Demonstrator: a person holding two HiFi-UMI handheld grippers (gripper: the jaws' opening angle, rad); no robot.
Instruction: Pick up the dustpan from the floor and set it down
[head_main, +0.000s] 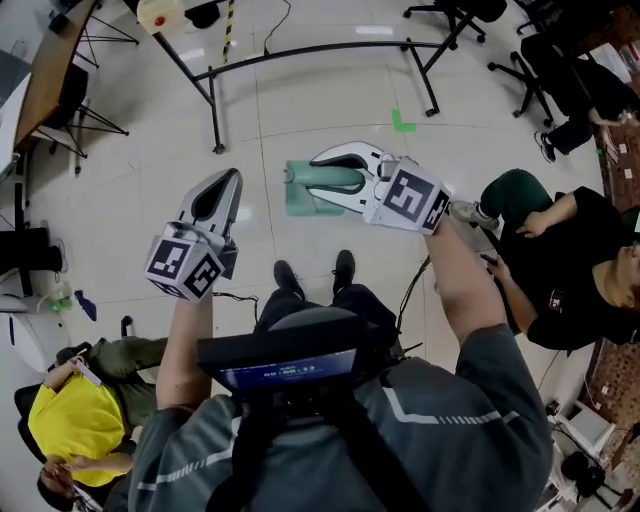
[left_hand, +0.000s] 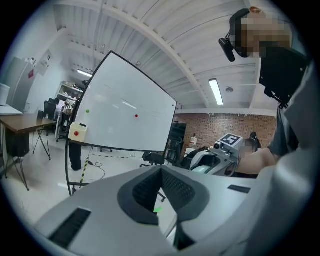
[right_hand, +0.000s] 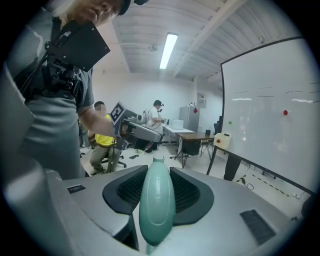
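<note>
My right gripper (head_main: 320, 178) is shut on the pale green handle (right_hand: 156, 200) of the dustpan (head_main: 300, 200). In the head view its pan shows just past the jaw tips, above the tiled floor. The pan is hidden in the right gripper view. My left gripper (head_main: 232, 178) is held out to the left of the dustpan, apart from it. Its jaws meet at the tips (left_hand: 161, 170) with nothing between them. The left gripper view shows the right gripper (left_hand: 212, 159) with the green handle in it. The right gripper view shows the left gripper (right_hand: 142, 131).
A whiteboard on a black wheeled frame (head_main: 300, 50) stands ahead, with a green tape mark (head_main: 402, 122) on the floor near it. A person in yellow (head_main: 70, 420) sits at the lower left. Another person in black (head_main: 570, 270) sits close on the right. Office chairs (head_main: 455, 15) stand at the back.
</note>
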